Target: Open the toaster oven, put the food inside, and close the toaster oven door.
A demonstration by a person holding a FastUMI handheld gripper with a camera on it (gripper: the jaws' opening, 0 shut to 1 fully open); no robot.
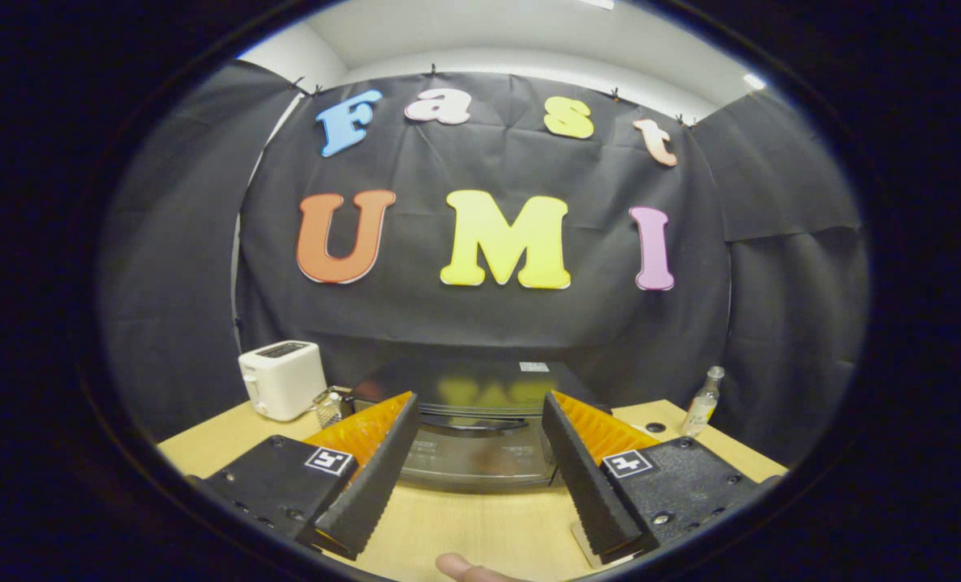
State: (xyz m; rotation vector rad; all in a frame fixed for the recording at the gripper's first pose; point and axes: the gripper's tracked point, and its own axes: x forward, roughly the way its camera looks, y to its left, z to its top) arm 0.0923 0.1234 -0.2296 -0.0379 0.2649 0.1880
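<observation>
The tool (480,453) hangs above the table (480,525) with its two fingers spread wide, nothing between them. Straight ahead, framed in the gap, sits the black toaster oven (472,388), glossy top catching a reflection from the wall behind. Its glass door (472,461) stands upright and looks shut, the bar handle (472,422) running across the top of it.

Something pale and brownish glimmers behind the glass, but it is too dim to say whether that is food or a reflection. No food shows on the table around the oven.

So this scene fits two stages: a shut oven waiting to be opened, or a shut oven with the food already in and the door back up. From here I cannot settle it.

Off to the left stands a white slot toaster (282,378), with a small clear container (330,406) beside it. On the right, a little clear bottle (702,402). A fingertip (468,569) peeks in just beneath the tool.
</observation>
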